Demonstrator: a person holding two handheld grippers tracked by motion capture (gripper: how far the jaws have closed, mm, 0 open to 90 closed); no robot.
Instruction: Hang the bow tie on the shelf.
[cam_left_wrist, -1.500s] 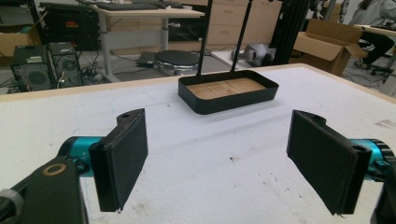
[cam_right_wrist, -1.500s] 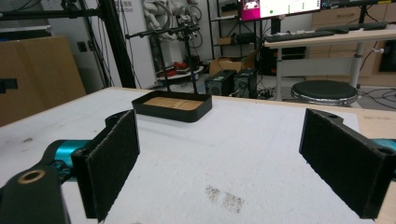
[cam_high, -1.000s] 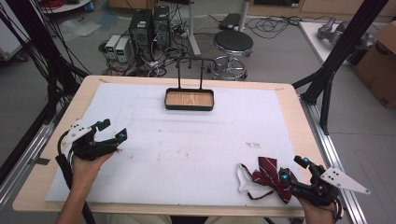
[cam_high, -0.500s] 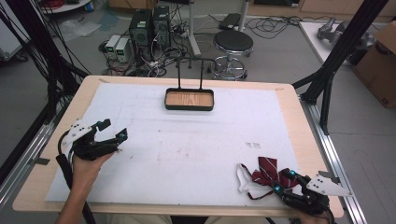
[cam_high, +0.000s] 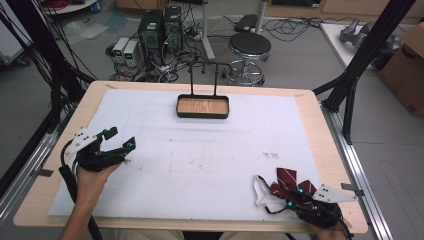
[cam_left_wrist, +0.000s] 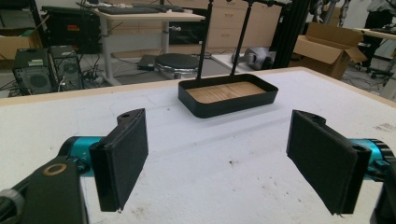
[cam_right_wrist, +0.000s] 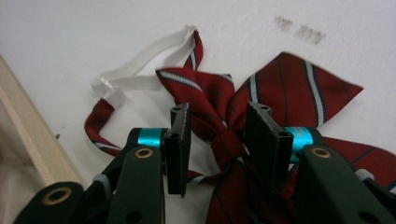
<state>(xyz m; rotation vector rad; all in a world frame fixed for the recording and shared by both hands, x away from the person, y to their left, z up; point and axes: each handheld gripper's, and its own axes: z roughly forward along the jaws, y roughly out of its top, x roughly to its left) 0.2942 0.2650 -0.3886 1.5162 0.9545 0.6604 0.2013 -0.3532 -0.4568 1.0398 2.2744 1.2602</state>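
Right tongs (cam_right_wrist: 218, 147) sit low at the near right corner of the worktop (cam_high: 150, 125), jaws part-open and straddling the knot of the bow tie (cam_right_wrist: 261, 100), not yet pinching it; going for the knot makes sense, it's the thickest bit and lifts both wings together. Bow tie lies flat on the white sheet, red with pale stripes, white strap (cam_right_wrist: 140, 65) looped out to one side, near the worktop edge. Left tongs (cam_high: 117, 141) rest near the left edge, wide open, holding nothing, parked well apart so they stay out of the way. Black tray (cam_high: 203, 107) with a rack stands at the far middle, nothing in it, likely the drop spot for the tie.
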